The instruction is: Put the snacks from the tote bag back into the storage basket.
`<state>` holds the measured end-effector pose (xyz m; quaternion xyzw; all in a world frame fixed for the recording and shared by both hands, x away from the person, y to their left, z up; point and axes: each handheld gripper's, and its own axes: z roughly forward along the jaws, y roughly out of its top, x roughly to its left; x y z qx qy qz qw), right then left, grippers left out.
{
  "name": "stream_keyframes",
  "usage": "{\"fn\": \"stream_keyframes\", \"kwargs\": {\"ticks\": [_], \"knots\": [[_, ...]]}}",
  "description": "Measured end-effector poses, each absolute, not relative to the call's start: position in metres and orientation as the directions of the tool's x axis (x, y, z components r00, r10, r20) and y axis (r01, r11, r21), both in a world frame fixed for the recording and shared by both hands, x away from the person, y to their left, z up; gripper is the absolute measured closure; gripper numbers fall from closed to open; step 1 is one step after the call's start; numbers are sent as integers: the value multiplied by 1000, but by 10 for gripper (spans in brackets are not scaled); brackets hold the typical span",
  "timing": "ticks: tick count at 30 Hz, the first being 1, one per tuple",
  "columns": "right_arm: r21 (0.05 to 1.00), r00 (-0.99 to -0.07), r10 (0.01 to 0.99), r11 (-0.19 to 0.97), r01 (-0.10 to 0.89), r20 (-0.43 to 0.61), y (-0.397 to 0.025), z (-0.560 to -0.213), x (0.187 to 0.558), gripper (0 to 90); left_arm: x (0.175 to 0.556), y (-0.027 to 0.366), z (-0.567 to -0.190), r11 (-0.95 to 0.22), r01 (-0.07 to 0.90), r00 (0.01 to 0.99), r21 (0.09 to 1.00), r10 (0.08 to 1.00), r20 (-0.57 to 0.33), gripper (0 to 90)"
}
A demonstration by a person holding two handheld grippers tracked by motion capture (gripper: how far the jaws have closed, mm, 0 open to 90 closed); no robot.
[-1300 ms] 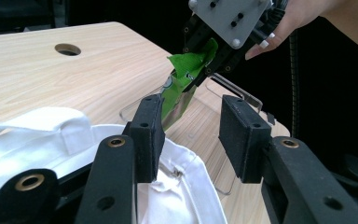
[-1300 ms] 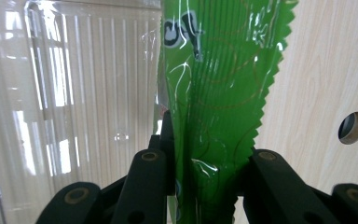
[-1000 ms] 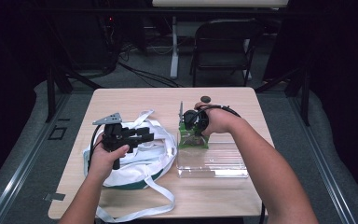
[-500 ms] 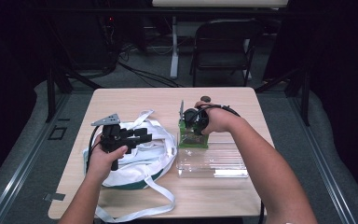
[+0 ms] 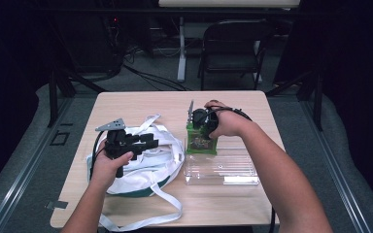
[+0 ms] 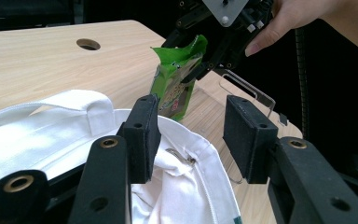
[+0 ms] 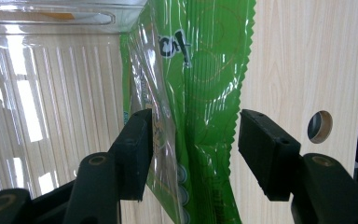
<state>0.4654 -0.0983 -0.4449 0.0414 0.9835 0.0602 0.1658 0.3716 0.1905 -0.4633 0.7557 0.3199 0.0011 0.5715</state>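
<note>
- The right gripper sits over the top of a green snack packet near the middle of the table, held by the right hand.
- In the right gripper view its jaws stand spread, one on each side of the snack packet; the left pad lies against the packet's film, while the right pad stands apart from the crimped edge.
- The snack packet stands at the far left corner of a clear plastic tray, which lies at about five o'clock from it; whether the packet's foot is inside the tray or just beside it I cannot tell.
- The left gripper hovers over a white cloth bag, at nine o'clock from the packet, held by the left hand.
- In the left gripper view its jaws are spread, with nothing between them, just above the bag's hem.
- From that view, the snack packet stands at twelve o'clock beyond the bag, with the right gripper at its top.
- The bag's long white straps trail toward the near table edge.
</note>
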Motion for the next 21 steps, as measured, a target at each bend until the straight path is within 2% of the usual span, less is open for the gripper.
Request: {"fn": "stream_keyframes", "kwargs": {"ticks": [21], "knots": [[156,-937,121,985,73,-328,-99,-440,465,432,373,192,-466,-141,494,788,858,489,-374,542]]}}
